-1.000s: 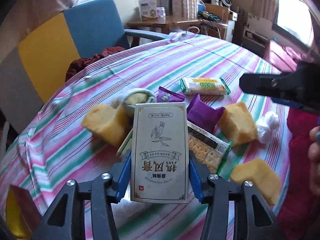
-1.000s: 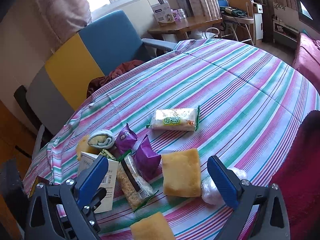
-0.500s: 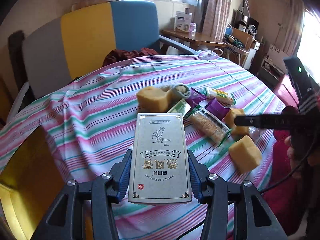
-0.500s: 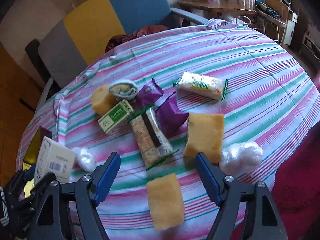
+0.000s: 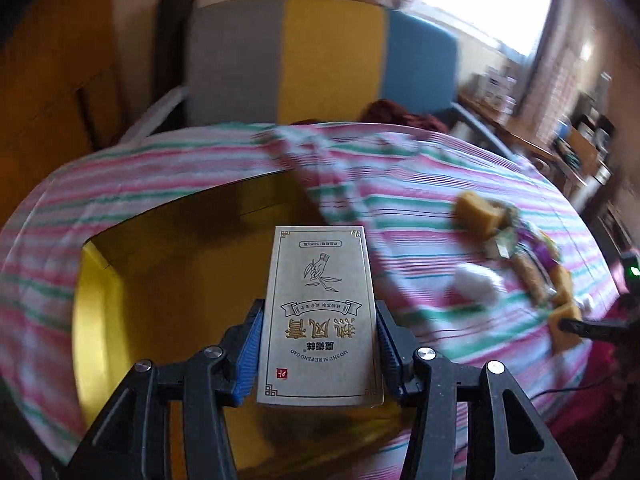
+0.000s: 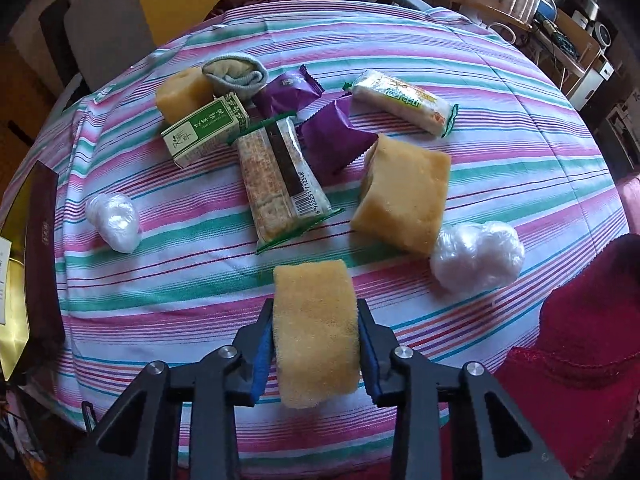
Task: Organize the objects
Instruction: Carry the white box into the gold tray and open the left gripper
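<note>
My left gripper point(image 5: 319, 334) is shut on a beige carton with gold Chinese lettering point(image 5: 320, 316) and holds it over an open box with a yellow lining point(image 5: 168, 264) at the table's edge. My right gripper point(image 6: 316, 344) is shut on a yellow sponge point(image 6: 316, 332) near the table's front edge. On the striped cloth lie a second sponge point(image 6: 404, 192), a third sponge point(image 6: 182, 92), a cracker pack point(image 6: 276, 176), a green carton point(image 6: 208, 128), two purple packets point(image 6: 334, 136), a white-green snack pack point(image 6: 404, 100), a rolled grey sock point(image 6: 234, 72) and two white plastic wads point(image 6: 476, 256).
The box's dark lid point(image 6: 40, 240) shows at the left edge in the right wrist view. A grey, yellow and blue chair point(image 5: 320, 60) stands behind the table. A dark red cloth point(image 6: 584, 352) lies at the front right. Shelves and a desk point(image 6: 560, 20) stand at the back.
My left gripper swung left with the beige carton, from over the pile to above the yellow-lined box. My right gripper moved down and closed on the nearest yellow sponge.
</note>
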The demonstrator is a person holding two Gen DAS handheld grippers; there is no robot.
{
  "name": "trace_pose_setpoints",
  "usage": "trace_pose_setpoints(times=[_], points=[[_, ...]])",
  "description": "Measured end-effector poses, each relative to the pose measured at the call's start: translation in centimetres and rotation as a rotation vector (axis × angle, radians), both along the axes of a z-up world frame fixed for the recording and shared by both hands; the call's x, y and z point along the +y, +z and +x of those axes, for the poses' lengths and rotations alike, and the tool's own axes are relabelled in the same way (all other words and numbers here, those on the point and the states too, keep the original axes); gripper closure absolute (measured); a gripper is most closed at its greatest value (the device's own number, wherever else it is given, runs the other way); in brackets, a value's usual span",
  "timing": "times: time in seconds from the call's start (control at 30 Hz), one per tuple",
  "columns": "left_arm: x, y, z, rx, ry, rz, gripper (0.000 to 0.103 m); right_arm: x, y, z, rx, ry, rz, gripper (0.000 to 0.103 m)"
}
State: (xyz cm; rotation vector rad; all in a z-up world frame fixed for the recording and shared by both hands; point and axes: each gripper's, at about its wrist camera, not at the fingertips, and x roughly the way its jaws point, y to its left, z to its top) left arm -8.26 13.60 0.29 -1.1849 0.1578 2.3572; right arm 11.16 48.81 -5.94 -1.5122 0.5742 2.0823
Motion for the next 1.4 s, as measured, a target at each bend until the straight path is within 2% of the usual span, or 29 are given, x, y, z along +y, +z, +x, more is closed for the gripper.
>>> trace_pose_setpoints(times=[0.17, 0.27, 0.5, 0.93, 1.2, 1.4], points=[[-6.7, -1.8, -2.7, -0.028, 0.202, -0.030, 0.052, 0.0, 0.1, 0.3, 0.026, -0.008, -0.003, 0.067], [-8.7, -2.5, -3.8, -0.019, 0.269, -0.066, 0.052, 0.1, 0.2, 0.5, 0.048, -0.017, -0.005, 0.067], [-10.9, -3.5, -7.9, -0.013, 0.356, -0.096, 0.051, 0.1, 1.1, -0.1, 0.078, -0.023, -0.005, 0.067], [-10.8, -6.1, -13.7, -0.048, 0.421, -0.149, 0.051, -0.2, 1.3, 0.0, 0.081, -0.033, 0.001, 0.067], [-10.4, -6.2, -13.4, -0.019, 0.418, -0.181, 0.051, -0.2, 1.3, -0.1, 0.082, -0.038, 0.007, 0.067], [-10.8, -4.6, -12.0, 0.027, 0.405, -0.179, 0.048, -0.2, 1.7, 0.0, 0.100, -0.039, 0.017, 0.067]])
